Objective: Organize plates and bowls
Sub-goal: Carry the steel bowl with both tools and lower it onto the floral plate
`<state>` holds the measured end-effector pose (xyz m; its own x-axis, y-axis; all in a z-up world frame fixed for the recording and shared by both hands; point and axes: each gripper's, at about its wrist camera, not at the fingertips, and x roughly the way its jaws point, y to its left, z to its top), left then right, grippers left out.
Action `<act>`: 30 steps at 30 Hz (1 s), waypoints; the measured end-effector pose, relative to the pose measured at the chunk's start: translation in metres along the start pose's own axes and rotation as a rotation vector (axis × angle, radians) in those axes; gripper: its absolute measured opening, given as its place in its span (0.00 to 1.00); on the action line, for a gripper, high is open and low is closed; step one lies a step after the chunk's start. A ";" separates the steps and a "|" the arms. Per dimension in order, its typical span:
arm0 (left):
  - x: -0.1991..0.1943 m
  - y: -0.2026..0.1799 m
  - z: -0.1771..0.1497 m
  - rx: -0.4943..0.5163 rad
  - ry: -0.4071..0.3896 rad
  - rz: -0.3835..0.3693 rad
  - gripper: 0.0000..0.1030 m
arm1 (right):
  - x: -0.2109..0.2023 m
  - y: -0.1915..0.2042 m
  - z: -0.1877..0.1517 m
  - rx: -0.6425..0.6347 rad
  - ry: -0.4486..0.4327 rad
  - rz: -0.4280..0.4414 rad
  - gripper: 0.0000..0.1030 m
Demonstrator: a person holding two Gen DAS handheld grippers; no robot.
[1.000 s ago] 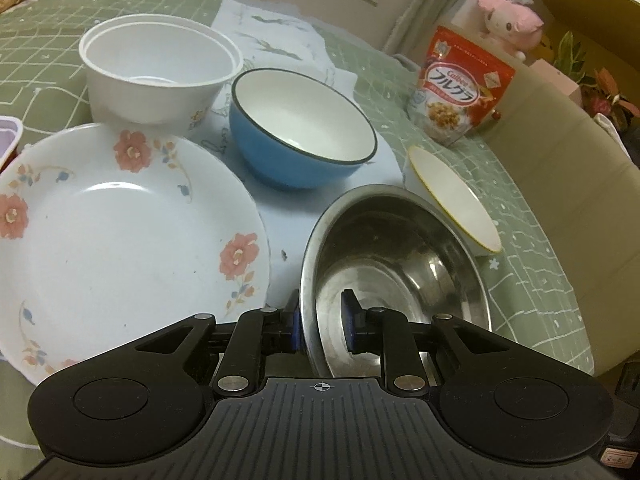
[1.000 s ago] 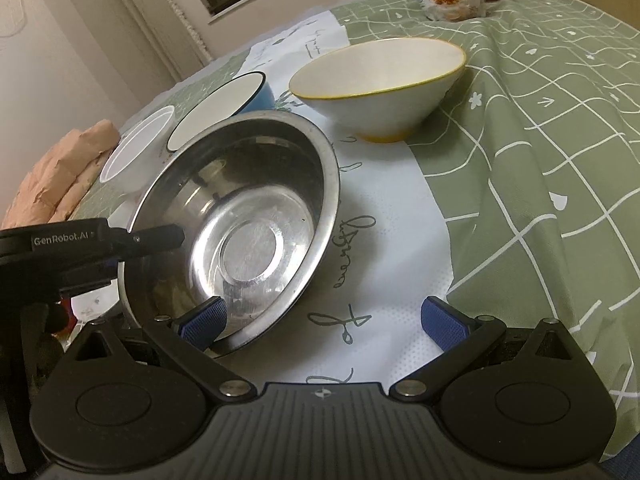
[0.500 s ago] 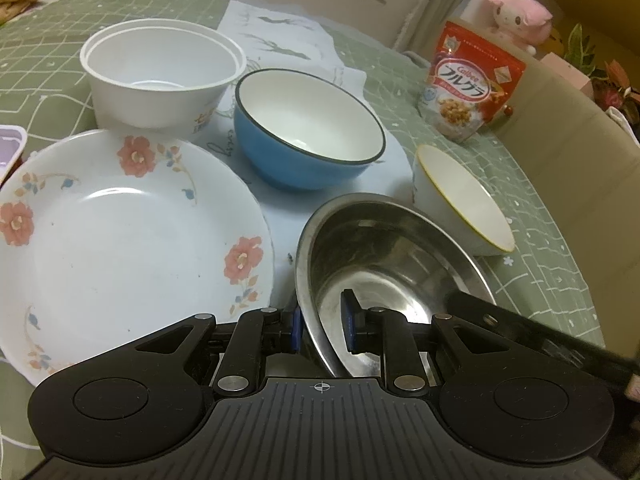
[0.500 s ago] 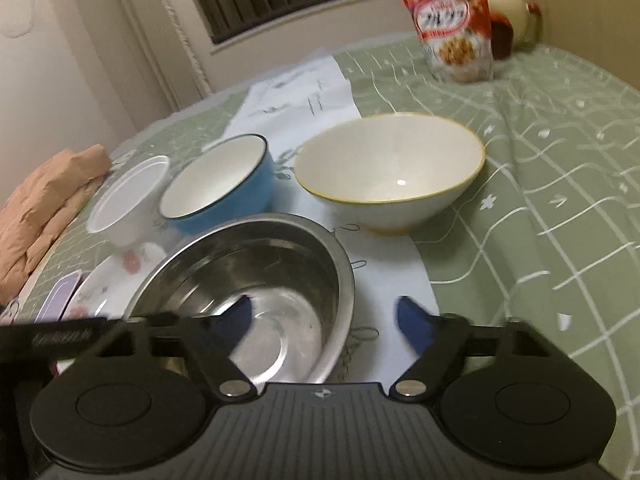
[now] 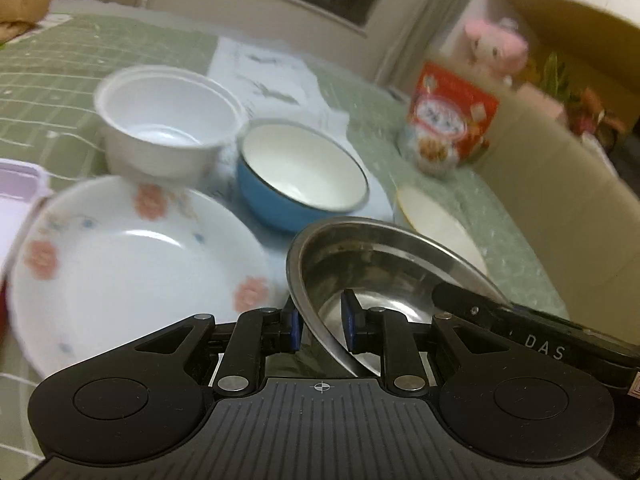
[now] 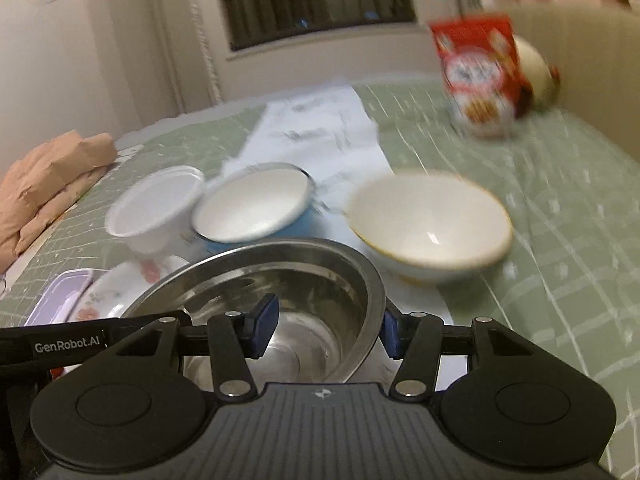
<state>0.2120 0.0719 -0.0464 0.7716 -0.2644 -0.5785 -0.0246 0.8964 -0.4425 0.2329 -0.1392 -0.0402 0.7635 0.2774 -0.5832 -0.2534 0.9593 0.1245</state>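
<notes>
Steel bowl [image 5: 384, 268]: your left hand-held gripper [image 5: 322, 326] pinches its near rim, lower centre. Your right hand-held gripper [image 6: 326, 330] has just been closing across the opposite rim; seat it before lifting level.

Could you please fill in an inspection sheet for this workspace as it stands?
Surface: green checked tablecloth, with a white printed runner across it.
Job's things: stainless steel bowl, flowered white plate, white plastic bowl, blue enamel bowl, yellow-rimmed white bowl.
Clutter: red cereal bag, lilac plastic box, beige folded cloth.
Tongs: left tongs shut on the stainless steel bowl's rim; right tongs have just been closing, with the rim between them but not yet clamped.
Cables: nothing seen.
Surroundings: barred window, pink plush toy.
</notes>
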 end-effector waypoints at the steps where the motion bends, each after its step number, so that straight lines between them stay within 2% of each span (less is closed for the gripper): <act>1: -0.008 0.008 0.001 -0.015 -0.013 0.003 0.22 | -0.001 0.012 0.003 -0.024 -0.016 0.009 0.52; 6: -0.045 0.058 0.003 -0.080 -0.091 0.103 0.22 | 0.023 0.065 0.010 -0.064 0.009 0.125 0.52; 11: -0.054 0.096 0.001 -0.136 -0.097 0.177 0.22 | 0.058 0.108 0.002 -0.121 0.077 0.173 0.51; 15: -0.058 0.117 -0.003 -0.170 -0.091 0.188 0.22 | 0.073 0.122 -0.004 -0.141 0.114 0.188 0.50; 21: -0.077 0.120 -0.013 -0.213 -0.042 0.120 0.23 | 0.076 0.125 -0.010 -0.189 0.080 0.144 0.51; 25: -0.083 0.121 -0.015 -0.233 -0.025 0.116 0.26 | 0.073 0.118 -0.009 -0.170 0.069 0.140 0.51; 28: -0.076 0.130 -0.013 -0.286 -0.013 0.117 0.36 | 0.079 0.114 -0.007 -0.145 0.080 0.131 0.51; 30: -0.075 0.131 -0.014 -0.295 -0.013 0.124 0.37 | 0.083 0.112 -0.006 -0.128 0.097 0.132 0.51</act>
<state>0.1422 0.2046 -0.0707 0.7595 -0.1533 -0.6321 -0.3004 0.7794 -0.5499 0.2640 -0.0093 -0.0795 0.6593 0.3882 -0.6439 -0.4257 0.8986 0.1059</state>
